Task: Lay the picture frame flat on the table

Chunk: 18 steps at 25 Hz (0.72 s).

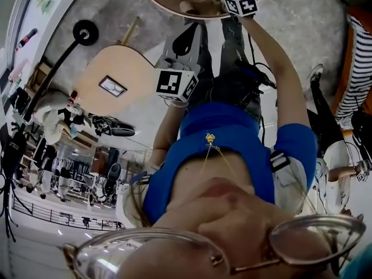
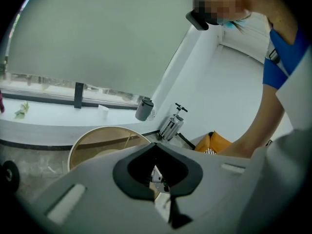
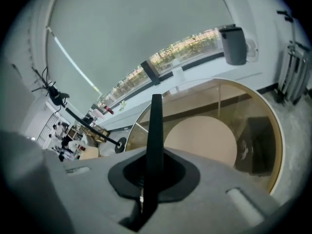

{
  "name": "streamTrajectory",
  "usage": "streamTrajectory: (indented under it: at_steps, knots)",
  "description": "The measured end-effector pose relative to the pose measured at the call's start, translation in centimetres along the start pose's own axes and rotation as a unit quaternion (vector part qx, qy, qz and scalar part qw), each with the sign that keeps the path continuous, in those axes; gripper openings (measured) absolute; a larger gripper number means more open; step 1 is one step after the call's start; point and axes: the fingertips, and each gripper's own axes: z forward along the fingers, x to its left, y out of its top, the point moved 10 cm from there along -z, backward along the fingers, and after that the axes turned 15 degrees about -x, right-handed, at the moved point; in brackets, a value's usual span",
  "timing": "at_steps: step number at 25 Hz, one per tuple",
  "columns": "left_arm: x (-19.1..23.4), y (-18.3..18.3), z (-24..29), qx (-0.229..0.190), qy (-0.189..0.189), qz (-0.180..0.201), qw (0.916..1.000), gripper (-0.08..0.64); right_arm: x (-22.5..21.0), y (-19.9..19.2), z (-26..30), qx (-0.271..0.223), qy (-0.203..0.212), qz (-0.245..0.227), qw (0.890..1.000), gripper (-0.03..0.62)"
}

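Note:
The picture frame [image 1: 112, 86], small and dark-edged, is on a round pale wooden table [image 1: 133, 63] at the left of the head view, its face turned toward the camera. My left gripper [image 1: 176, 84] hangs beside that table, right of the frame and apart from it; its jaws are hidden. My right gripper [image 1: 240, 3] is held out over the rim of a larger round glass-topped table [image 1: 174, 7]. In the right gripper view its jaws form one thin dark blade [image 3: 156, 101], shut with nothing between them. Neither gripper view shows the frame.
The head view also takes in the person's blue shirt [image 1: 232, 138] and glasses. A black round-based stand [image 1: 85, 34] is left of the wooden table. A grey canister [image 3: 234, 45] sits on the window sill. A folded scooter [image 2: 171, 126] and an orange cushion [image 2: 214, 143] stand by the wall.

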Motion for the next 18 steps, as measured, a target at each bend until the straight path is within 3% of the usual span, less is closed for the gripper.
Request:
streamTrajectory:
  at_steps: [3, 18]
  knots:
    - [0.9, -1.1, -0.1, 0.009, 0.004, -0.006, 0.9999, -0.002, -0.4, -2.1, 1.3, -0.004, -0.004, 0.037, 0.999, 0.006]
    - [3.8, -6.0, 0.5, 0.028, 0.014, -0.027, 0.9991, -0.002, -2.8, -7.4, 5.0, -0.034, 0.014, 0.073, 0.997, 0.006]
